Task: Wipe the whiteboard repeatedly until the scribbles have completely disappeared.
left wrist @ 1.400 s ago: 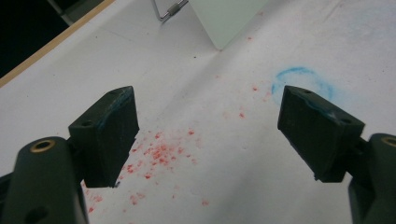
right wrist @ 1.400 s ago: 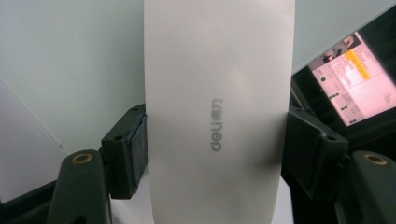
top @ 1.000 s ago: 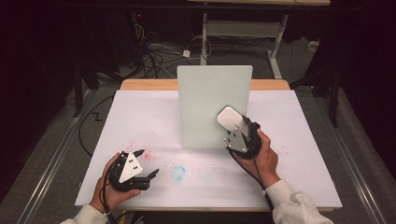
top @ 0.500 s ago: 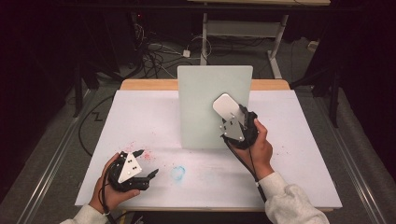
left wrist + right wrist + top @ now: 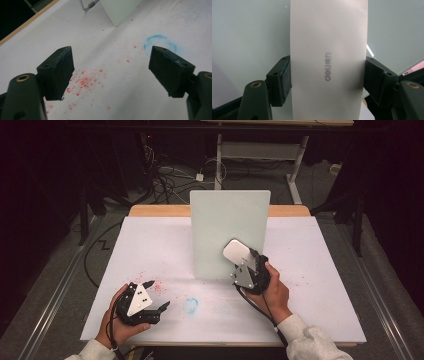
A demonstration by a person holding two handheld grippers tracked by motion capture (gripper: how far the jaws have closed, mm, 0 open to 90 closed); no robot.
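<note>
— Two grippers are at work, is that right? Where do they sit?

— Yes. From the high view, the left gripper rests low on the table at about seven o'clock, its jaws spread wide with nothing between them. The right gripper is raised near the centre, toward four o'clock, pinching a white eraser block printed "deli" against its sides.

— What is behind the eraser?

— A pale green board standing upright at the table's middle. The eraser is in front of its lower right part; I cannot tell whether they touch.

— And the surface?

— A white sheet covers the table, with a wooden edge showing at twelve o'clock. Red specks lie scattered just beside the left gripper, and a faint blue ring is smudged at six o'clock.

— The room?

— Dark. Cables tangle on the grey floor at eleven o'clock, and a metal table frame stands at twelve.
</note>
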